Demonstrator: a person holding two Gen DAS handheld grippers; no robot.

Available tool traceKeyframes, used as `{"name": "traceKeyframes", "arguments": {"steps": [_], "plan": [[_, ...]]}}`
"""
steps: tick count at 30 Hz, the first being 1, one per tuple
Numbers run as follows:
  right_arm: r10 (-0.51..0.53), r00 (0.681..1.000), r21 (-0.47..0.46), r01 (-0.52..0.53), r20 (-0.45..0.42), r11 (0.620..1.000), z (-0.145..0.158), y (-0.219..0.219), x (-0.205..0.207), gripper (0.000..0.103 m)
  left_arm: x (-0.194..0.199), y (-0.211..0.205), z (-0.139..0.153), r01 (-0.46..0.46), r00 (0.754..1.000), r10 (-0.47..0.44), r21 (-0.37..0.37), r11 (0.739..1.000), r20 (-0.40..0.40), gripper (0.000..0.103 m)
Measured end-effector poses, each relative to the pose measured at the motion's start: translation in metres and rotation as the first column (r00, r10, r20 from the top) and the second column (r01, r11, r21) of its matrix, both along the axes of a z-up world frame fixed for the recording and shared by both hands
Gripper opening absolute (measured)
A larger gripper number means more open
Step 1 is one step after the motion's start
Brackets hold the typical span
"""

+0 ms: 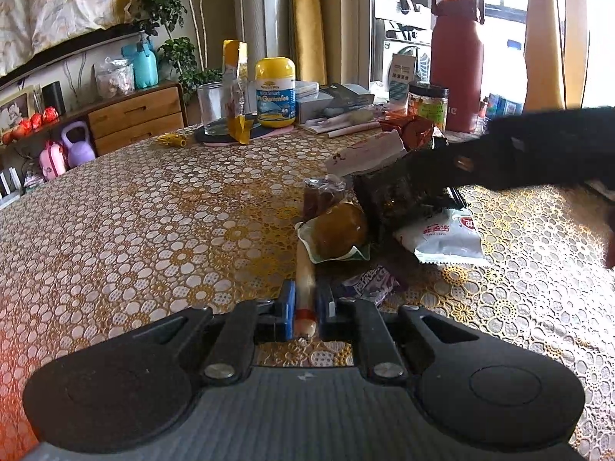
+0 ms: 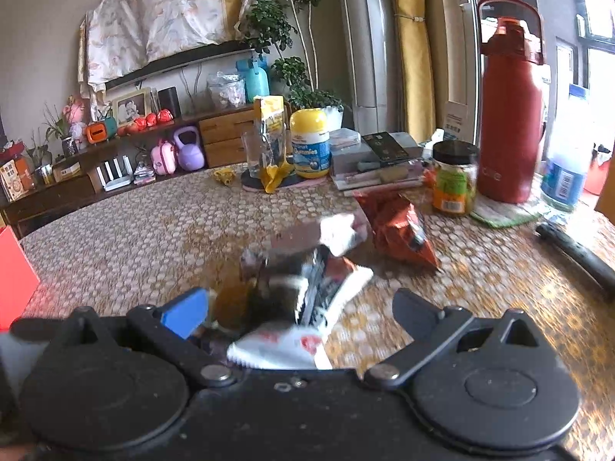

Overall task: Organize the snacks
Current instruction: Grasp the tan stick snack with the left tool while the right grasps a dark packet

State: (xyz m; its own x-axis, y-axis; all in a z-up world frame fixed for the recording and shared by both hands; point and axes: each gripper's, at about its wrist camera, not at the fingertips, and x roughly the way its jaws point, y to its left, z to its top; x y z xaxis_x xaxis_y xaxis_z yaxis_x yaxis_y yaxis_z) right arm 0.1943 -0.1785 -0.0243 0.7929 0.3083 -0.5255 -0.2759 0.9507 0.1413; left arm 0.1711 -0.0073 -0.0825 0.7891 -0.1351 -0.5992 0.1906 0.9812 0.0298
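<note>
My left gripper [image 1: 306, 303] is shut on a thin sausage stick [image 1: 305, 288] that points away toward a snack pile. The pile holds a round brown bun in a clear wrapper [image 1: 338, 230], a white packet with red print [image 1: 446, 236], a purple wrapper [image 1: 369, 278] and a dark packet [image 1: 399, 188]. My right gripper [image 2: 307, 307] is open, low over the same pile; the white packet [image 2: 284, 345] and a black-and-white packet [image 2: 319, 280] lie between its fingers. The right tool shows as a black shape [image 1: 538, 150] in the left wrist view.
An orange-red snack bag [image 2: 396, 226] lies behind the pile. At the table's back stand a yellow-lidded gummies jar [image 1: 275, 92], a torn yellow pouch [image 1: 235, 92], a glass [image 1: 210, 105], a black-lidded jar [image 2: 455, 176], a red flask [image 2: 511, 103] and boxes [image 1: 338, 101]. A black rod [image 2: 576, 257] lies right.
</note>
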Motion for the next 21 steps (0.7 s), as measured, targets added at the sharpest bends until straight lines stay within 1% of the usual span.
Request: {"name": "traceKeyframes", "arguments": {"steps": [3,6,8,9,11,12,13,14,16,21], "plan": [[0.012,1.000,-0.007,-0.012,0.004,1.000,-0.002,0.007,0.014,0.101,-0.003,0.004,0.000,-0.007,1.000,0.007,-0.007,1.000,-0.003,0.010],[0.036,0.999,-0.018,-0.036,-0.009,0.999,-0.006,0.014,0.025,0.094,-0.006,0.006,0.000,-0.007,1.000,0.007,-0.002,1.000,-0.003,0.010],[0.050,0.999,-0.033,-0.050,-0.017,0.998,-0.009,0.018,0.029,0.080,-0.008,0.008,0.000,-0.015,1.000,0.015,0.001,1.000,-0.002,0.010],[0.061,0.998,-0.039,-0.062,-0.020,0.997,-0.010,0.020,0.030,0.076,-0.009,0.009,0.000,-0.017,1.000,0.017,-0.001,1.000,-0.002,0.010],[0.078,0.997,-0.061,-0.079,-0.025,0.995,-0.014,0.025,0.031,0.062,-0.011,0.010,0.000,-0.021,1.000,0.021,-0.001,1.000,-0.002,0.010],[0.082,0.996,-0.074,-0.083,-0.024,0.994,-0.016,0.027,0.030,0.059,-0.012,0.011,0.000,-0.023,1.000,0.023,-0.004,1.000,-0.002,0.010],[0.086,0.996,-0.082,-0.088,-0.024,0.993,-0.017,0.028,0.029,0.051,-0.013,0.011,0.001,-0.025,1.000,0.025,-0.004,1.000,0.000,0.010],[0.085,0.996,-0.084,-0.087,-0.024,0.993,-0.019,0.028,0.028,0.047,-0.013,0.011,0.002,-0.026,1.000,0.026,-0.004,1.000,0.001,0.010],[0.095,0.995,-0.065,-0.096,-0.020,0.993,-0.019,0.026,0.026,0.040,-0.015,0.012,0.003,-0.028,1.000,0.028,-0.007,1.000,0.003,0.010],[0.091,0.996,-0.045,-0.091,-0.005,0.995,-0.012,0.022,0.018,0.034,-0.022,0.013,0.008,-0.040,0.999,0.040,-0.010,0.999,0.010,0.010]]}}
